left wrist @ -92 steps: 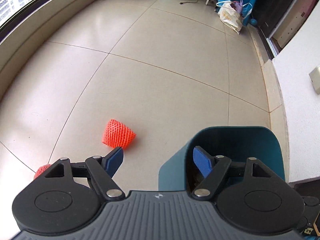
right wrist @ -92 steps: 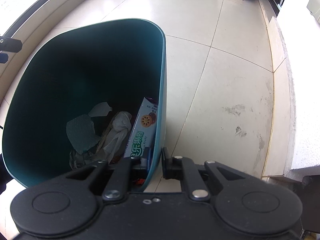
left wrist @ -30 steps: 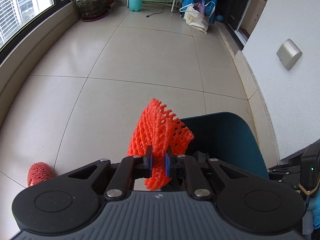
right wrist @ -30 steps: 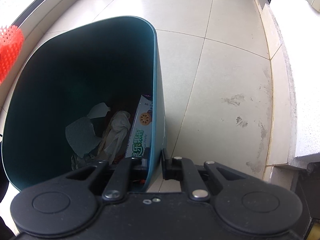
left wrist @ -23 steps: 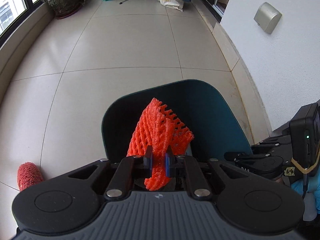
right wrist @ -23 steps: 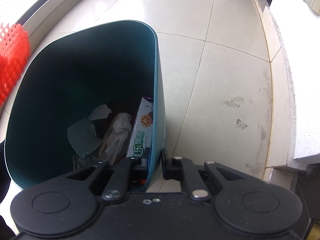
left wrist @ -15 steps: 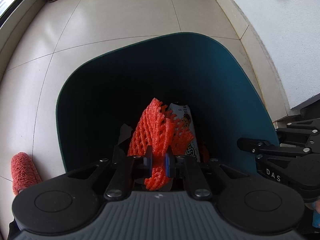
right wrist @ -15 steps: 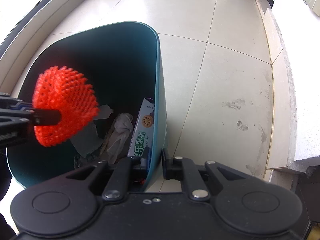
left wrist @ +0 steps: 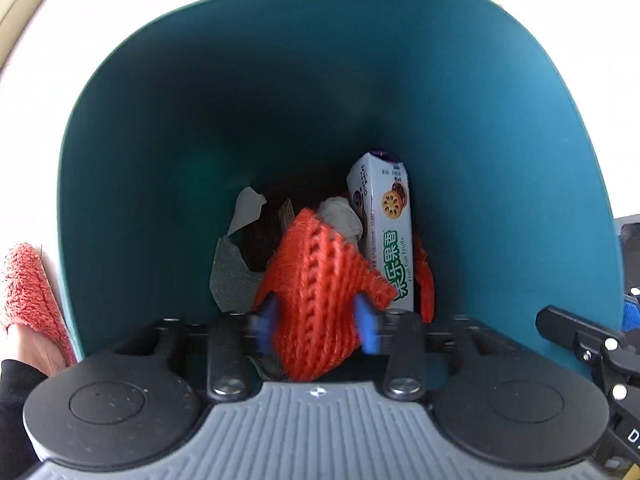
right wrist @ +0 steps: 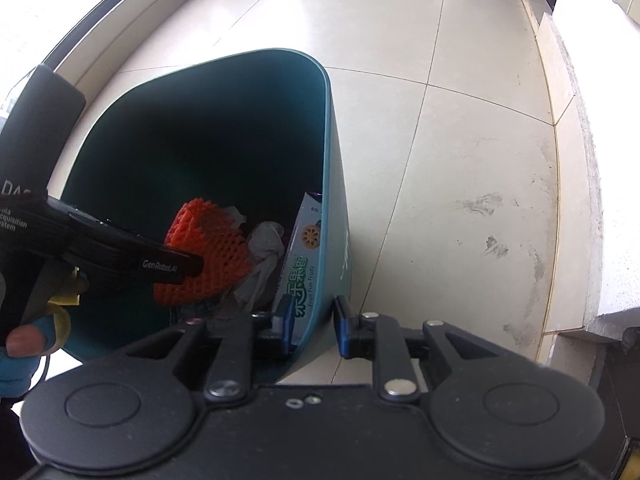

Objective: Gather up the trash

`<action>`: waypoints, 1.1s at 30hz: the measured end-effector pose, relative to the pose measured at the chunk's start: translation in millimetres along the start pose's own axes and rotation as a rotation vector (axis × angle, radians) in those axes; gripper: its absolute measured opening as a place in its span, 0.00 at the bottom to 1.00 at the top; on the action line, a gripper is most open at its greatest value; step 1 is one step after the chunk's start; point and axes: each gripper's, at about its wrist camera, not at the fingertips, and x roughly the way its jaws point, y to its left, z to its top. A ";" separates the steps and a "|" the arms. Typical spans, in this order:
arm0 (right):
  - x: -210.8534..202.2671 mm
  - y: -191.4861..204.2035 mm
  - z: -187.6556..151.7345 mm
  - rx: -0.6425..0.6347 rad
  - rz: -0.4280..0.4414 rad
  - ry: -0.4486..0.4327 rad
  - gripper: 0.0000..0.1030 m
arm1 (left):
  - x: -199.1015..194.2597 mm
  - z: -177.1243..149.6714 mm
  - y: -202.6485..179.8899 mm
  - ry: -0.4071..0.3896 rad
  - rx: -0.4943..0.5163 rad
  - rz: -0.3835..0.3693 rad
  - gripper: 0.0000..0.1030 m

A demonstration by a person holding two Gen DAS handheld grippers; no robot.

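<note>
I look straight down into the teal trash bin (left wrist: 160, 120) from the left wrist view. The red foam fruit net (left wrist: 320, 272) sits between the blue pads of my left gripper (left wrist: 316, 322), whose jaws are opening and have spread apart around it. Below it lie a biscuit box (left wrist: 390, 232), a crumpled tissue (left wrist: 344, 216) and paper scraps. In the right wrist view the net (right wrist: 204, 248) hangs inside the bin (right wrist: 336, 184). My right gripper (right wrist: 313, 322) straddles the bin's near wall. Its jaws are opening, with gaps on both sides of the wall.
A fuzzy red slipper (left wrist: 24, 288) is on the floor left of the bin. Pale floor tiles (right wrist: 460, 160) stretch to the right, up to a raised ledge and white wall (right wrist: 580, 160). A window sill (right wrist: 100, 52) runs along the left.
The left gripper sank deeper into the bin with the net and its jaws spread apart. The right gripper's pads, earlier tight on the bin wall, have loosened.
</note>
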 end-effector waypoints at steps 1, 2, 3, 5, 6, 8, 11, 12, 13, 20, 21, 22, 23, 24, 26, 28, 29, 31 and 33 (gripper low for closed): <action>-4.3 2.7 -0.8 -0.009 0.001 -0.008 0.27 | -6.1 -3.5 1.1 -0.020 -0.005 -0.007 0.65; -9.8 5.1 -1.6 -0.019 -0.001 -0.016 0.28 | -12.7 -7.3 2.0 -0.035 -0.006 -0.027 0.65; -15.7 7.9 -2.3 -0.028 -0.002 -0.024 0.31 | -20.5 -10.1 3.5 -0.047 -0.009 -0.042 0.65; -28.5 15.4 -4.3 -0.051 -0.011 -0.044 0.35 | -35.0 -18.8 3.5 -0.070 -0.004 -0.065 0.65; -35.6 19.6 -6.1 -0.057 -0.016 -0.055 0.37 | -44.4 -25.0 2.7 -0.091 0.002 -0.066 0.65; -49.5 29.1 -11.3 -0.080 -0.026 -0.074 0.40 | -62.3 -37.3 0.9 -0.135 0.016 -0.054 0.65; -72.7 44.8 -21.8 -0.120 -0.052 -0.118 0.43 | -88.7 -57.3 -0.2 -0.204 0.041 -0.069 0.65; -80.3 49.5 -25.1 -0.126 -0.058 -0.134 0.43 | -100.1 -65.2 0.5 -0.232 0.047 -0.067 0.65; -89.3 53.9 -28.8 -0.127 -0.062 -0.155 0.47 | -109.8 -71.3 1.1 -0.254 0.054 -0.061 0.65; -145.1 77.4 -60.3 -0.114 -0.037 -0.294 0.64 | -171.5 -120.8 14.0 -0.407 0.073 -0.070 0.66; -151.2 81.1 -64.9 -0.111 -0.029 -0.312 0.67 | -177.2 -127.6 16.2 -0.426 0.074 -0.072 0.68; -156.7 84.8 -69.1 -0.109 -0.023 -0.331 0.67 | -183.8 -134.8 18.3 -0.446 0.076 -0.073 0.68; -160.6 90.1 -74.6 -0.111 -0.019 -0.356 0.70 | -190.0 -141.0 20.8 -0.465 0.079 -0.073 0.69; -165.9 93.3 -80.1 -0.112 -0.018 -0.378 0.71 | -196.3 -148.3 22.6 -0.486 0.081 -0.070 0.69; -171.8 99.3 -91.9 -0.115 -0.023 -0.422 0.78 | -214.0 -164.0 25.5 -0.525 0.093 -0.057 0.69; -177.8 107.1 -103.1 -0.117 -0.024 -0.456 0.81 | -219.8 -177.5 26.3 -0.561 0.094 -0.043 0.69; -179.9 109.6 -108.2 -0.114 -0.021 -0.471 0.83 | -223.3 -184.4 27.0 -0.577 0.097 -0.047 0.70; -183.5 113.7 -118.5 -0.108 -0.019 -0.510 0.88 | -227.7 -196.3 27.5 -0.603 0.105 -0.047 0.73; -187.6 118.0 -127.5 -0.107 -0.022 -0.552 0.94 | -230.5 -207.8 27.2 -0.631 0.110 -0.039 0.73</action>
